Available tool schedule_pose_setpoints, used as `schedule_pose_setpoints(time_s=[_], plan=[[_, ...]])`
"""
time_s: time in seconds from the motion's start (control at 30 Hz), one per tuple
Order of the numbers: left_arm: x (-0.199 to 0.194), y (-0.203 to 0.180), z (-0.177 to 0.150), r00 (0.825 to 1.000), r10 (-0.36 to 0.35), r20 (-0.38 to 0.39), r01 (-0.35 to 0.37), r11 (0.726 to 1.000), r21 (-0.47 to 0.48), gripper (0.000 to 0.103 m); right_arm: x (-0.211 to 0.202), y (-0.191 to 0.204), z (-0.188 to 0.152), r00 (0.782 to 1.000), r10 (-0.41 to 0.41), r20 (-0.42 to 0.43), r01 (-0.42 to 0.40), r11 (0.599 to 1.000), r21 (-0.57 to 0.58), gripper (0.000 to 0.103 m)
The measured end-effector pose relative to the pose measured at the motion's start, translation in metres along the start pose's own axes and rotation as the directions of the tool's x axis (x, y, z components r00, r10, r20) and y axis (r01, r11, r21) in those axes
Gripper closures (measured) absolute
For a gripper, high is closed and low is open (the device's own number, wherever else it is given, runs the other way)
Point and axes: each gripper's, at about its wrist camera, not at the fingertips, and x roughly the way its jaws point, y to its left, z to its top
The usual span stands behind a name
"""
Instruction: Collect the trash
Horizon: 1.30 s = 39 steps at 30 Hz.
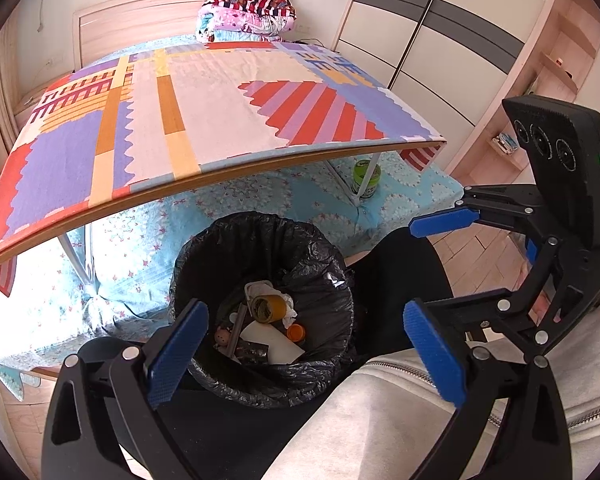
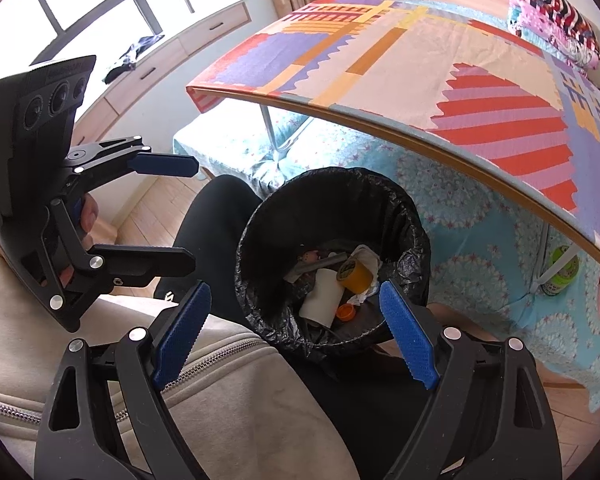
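Blue fingers (image 1: 178, 354) of the left gripper (image 1: 306, 356) and right gripper (image 2: 296, 332) spread apart, empty, above the trash bin (image 1: 336, 280). Inside the bin lie a tape roll (image 1: 267, 307), orange cap (image 1: 295, 332) and white card (image 1: 270, 340); smaller scraps are indistinct. Beyond the bin, a table leg partly hides a green jar (image 1: 365, 178).

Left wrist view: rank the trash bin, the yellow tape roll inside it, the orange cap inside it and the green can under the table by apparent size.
1. trash bin
2. yellow tape roll and green can: look alike, and the can sits farther away, so unranked
3. orange cap
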Motion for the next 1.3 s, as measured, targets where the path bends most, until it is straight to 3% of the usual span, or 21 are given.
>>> schedule_pose_setpoints(time_s=[1.3], plan=[[0.0029, 0.0005, -0.0015, 1.000, -0.006, -0.004, 0.006, 1.000, -0.007, 0.008, -0.0003, -0.0021, 0.0009, 1.000, -0.002, 0.008, 0.002, 1.000, 0.003, 0.017]])
